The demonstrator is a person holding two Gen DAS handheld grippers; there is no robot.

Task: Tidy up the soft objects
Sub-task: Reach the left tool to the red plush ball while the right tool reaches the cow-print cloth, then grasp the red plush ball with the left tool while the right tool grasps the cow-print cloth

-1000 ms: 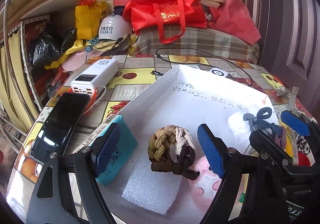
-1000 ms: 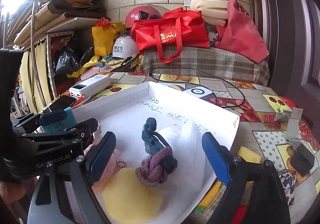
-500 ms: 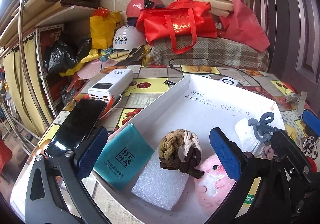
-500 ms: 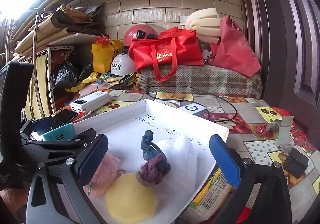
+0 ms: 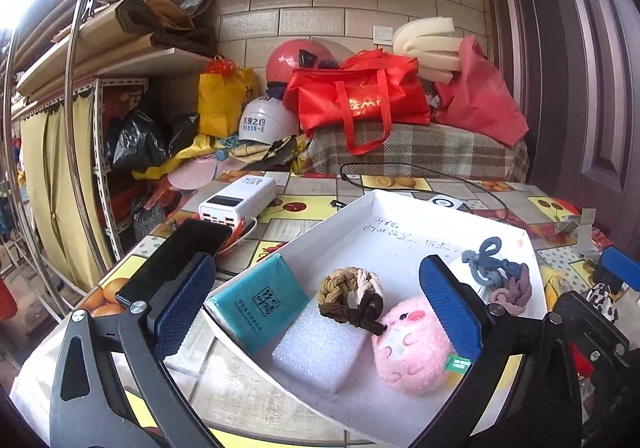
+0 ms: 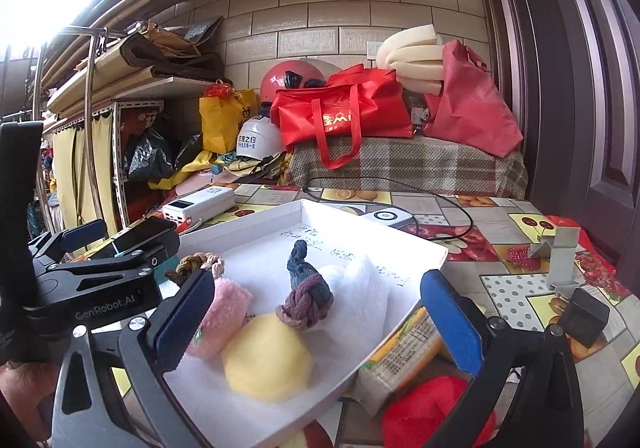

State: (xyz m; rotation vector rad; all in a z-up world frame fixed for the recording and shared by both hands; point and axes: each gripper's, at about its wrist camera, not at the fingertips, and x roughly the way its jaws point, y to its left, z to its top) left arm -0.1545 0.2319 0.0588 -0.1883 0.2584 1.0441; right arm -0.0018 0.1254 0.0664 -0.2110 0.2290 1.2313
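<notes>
White tray [image 5: 352, 208] is holding the soft things: brown braid [image 5: 352, 298], pink plush [image 5: 414, 344], foam [image 5: 320, 348]; its far half is lying bare. Both grippers [image 5: 316, 312] [image 6: 316, 322] are hovering apart, empty. "GenRobot.AI" is showing on the left one.

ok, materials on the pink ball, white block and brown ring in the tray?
Pink ball: looks like plush synthetic fleece, with a fuzzy matte nap and a sewn tag. White block: probably foam, with a pebbly matte cellular surface. Brown ring: braided cord or yarn, likely textile; the strands show.
</notes>
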